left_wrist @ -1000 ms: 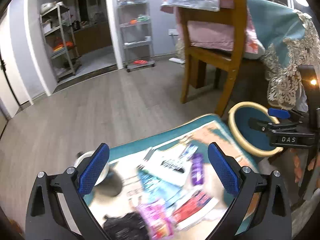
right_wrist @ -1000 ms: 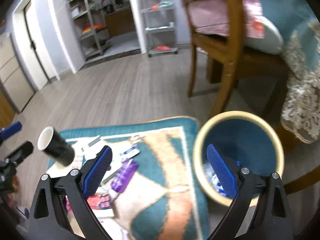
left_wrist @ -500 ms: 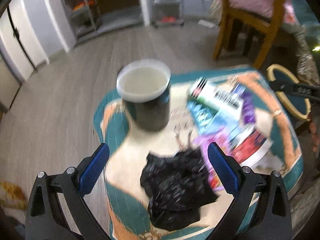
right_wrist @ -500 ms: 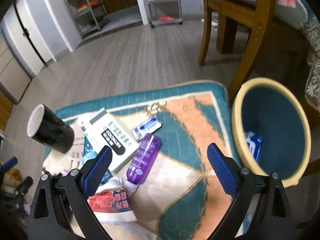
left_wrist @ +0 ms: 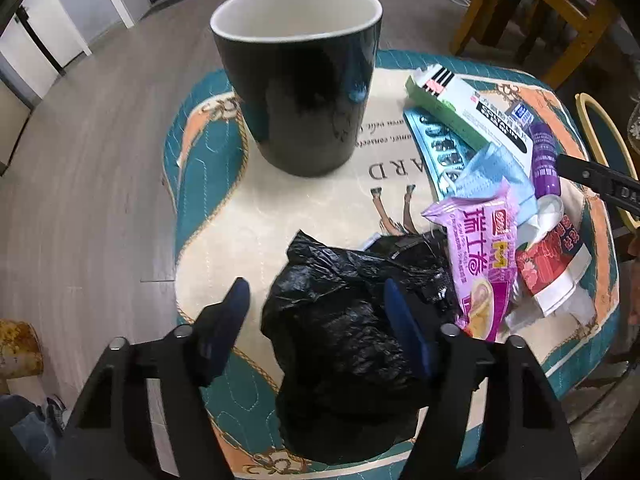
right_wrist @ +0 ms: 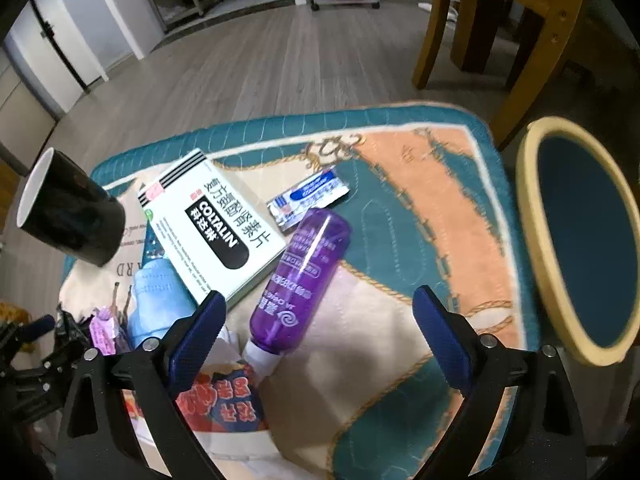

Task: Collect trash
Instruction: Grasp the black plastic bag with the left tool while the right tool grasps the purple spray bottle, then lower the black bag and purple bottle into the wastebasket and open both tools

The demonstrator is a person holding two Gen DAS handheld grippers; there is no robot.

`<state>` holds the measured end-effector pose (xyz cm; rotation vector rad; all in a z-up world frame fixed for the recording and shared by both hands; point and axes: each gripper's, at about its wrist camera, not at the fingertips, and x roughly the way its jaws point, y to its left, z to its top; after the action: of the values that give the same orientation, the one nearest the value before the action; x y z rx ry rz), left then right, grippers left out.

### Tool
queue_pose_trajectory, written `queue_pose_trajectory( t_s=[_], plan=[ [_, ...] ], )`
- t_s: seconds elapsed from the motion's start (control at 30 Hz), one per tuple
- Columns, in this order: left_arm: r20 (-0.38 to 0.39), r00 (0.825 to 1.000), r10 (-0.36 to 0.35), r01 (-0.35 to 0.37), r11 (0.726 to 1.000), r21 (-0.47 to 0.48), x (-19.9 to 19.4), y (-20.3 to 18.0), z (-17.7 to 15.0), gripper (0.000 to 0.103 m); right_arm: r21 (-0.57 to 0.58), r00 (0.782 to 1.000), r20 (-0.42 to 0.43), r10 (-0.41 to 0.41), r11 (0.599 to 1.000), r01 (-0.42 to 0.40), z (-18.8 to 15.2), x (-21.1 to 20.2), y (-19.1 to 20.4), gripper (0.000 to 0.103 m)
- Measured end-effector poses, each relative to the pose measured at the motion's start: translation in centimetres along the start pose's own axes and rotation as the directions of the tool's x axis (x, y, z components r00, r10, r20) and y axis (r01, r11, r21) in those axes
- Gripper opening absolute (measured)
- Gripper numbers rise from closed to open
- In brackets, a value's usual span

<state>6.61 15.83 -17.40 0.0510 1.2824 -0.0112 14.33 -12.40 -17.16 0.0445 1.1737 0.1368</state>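
Observation:
Trash lies on a patterned mat. My left gripper is open, its fingers on either side of a crumpled black plastic bag. Beside the bag lie a pink snack wrapper, a blue face mask and a red cup-noodle lid. My right gripper is open and empty above a purple bottle. A white medicine box and a small blue sachet lie near it. The blue bin with a yellow rim stands to the right of the mat.
A black mug stands upright on the mat's far left; it also shows in the right wrist view. A wooden chair stands behind the bin. Grey wood floor surrounds the mat, with metal shelves far back.
My left gripper has swung down and left over the mat and narrowed around the black bag. My right gripper has moved left from the bin to above the purple bottle.

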Motion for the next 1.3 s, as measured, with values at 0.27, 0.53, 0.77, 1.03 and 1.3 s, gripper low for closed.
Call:
queue_pose_trajectory(
  t_s=[0.27,0.53,0.77,1.03,1.3],
  plan=[
    [-0.025,0.999,-0.025,0.027,0.998,0.062,0.2,-0.5,-0.2,0.030,-0.037,0.995,-0.094,0.019,0.999,-0.022,-0.6,2.7,1.2,0.043],
    [0.013,1.000,0.000,-0.002,0.990,0.139,-1.4,-2.2,0.1,0.012,-0.045,0.999,-0.047,-0.005,0.999,0.003,-0.9,0.8,0.9,0.037],
    [0.115,0.993,0.009,-0.029,0.985,0.172,-5.1,-3.7,1.3,0.011,0.012,1.000,0.022,0.006,1.000,-0.007,-1.0,-2.8,-2.1,0.035],
    [0.307,0.946,-0.106,0.039,0.975,0.218,-12.4,-7.4,3.7,0.011,0.077,0.993,0.110,0.048,0.995,-0.056,-0.6,-6.9,-6.1,0.033],
    [0.382,0.883,-0.272,0.167,0.943,0.287,-16.2,-14.4,6.5,0.011,0.102,0.983,0.175,0.060,0.992,-0.079,-0.9,-10.2,-10.0,0.033]
  ],
)
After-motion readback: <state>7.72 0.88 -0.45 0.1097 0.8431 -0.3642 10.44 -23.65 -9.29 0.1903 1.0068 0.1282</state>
